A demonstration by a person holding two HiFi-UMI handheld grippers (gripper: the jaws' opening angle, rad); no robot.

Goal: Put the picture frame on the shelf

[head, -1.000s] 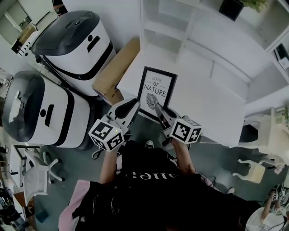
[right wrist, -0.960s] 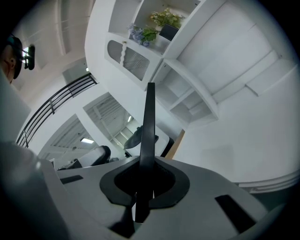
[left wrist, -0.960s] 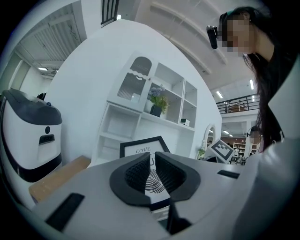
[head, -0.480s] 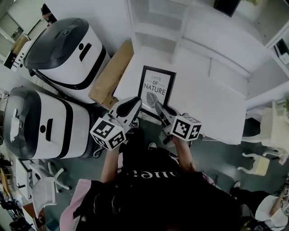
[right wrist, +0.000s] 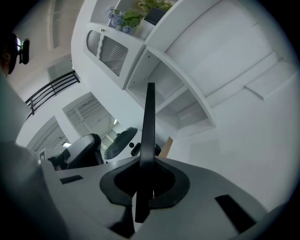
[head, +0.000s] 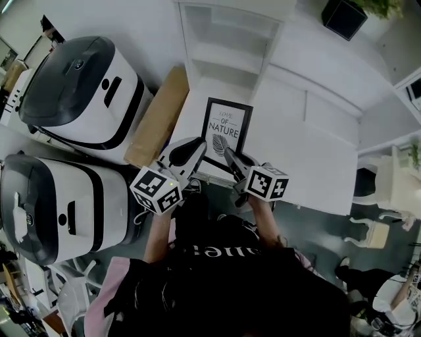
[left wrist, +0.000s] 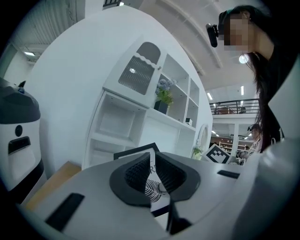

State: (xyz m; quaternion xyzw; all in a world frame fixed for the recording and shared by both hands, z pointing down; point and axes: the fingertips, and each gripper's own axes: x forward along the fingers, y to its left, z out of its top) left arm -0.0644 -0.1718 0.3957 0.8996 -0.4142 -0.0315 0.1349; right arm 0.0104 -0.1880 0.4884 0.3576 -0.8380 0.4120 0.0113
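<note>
The picture frame (head: 225, 126) is black-rimmed with a white print reading "NATURE" and a feather drawing. It stands up over the near left corner of the white table (head: 309, 158). My right gripper (head: 228, 155) is shut on its lower edge. In the right gripper view the frame (right wrist: 150, 117) runs edge-on up from between the jaws of that gripper (right wrist: 146, 176). My left gripper (head: 199, 146) is beside the frame's lower left corner. Its jaws stand a little apart with nothing between the pads of the left gripper (left wrist: 152, 159), and the print (left wrist: 152, 190) shows through the gap. The white shelf unit (head: 227, 39) is beyond the frame.
Two large white-and-dark machines (head: 85, 85) (head: 59, 197) stand on the floor at the left. A cardboard box (head: 158, 115) leans between them and the table. A black plant pot (head: 345, 16) sits on top of the shelving. White chairs (head: 388, 191) are at the right.
The frame and both grippers have edged slightly forward toward the shelf unit. The head view has shifted, so more of the open shelf compartments shows. The grip looks unchanged.
</note>
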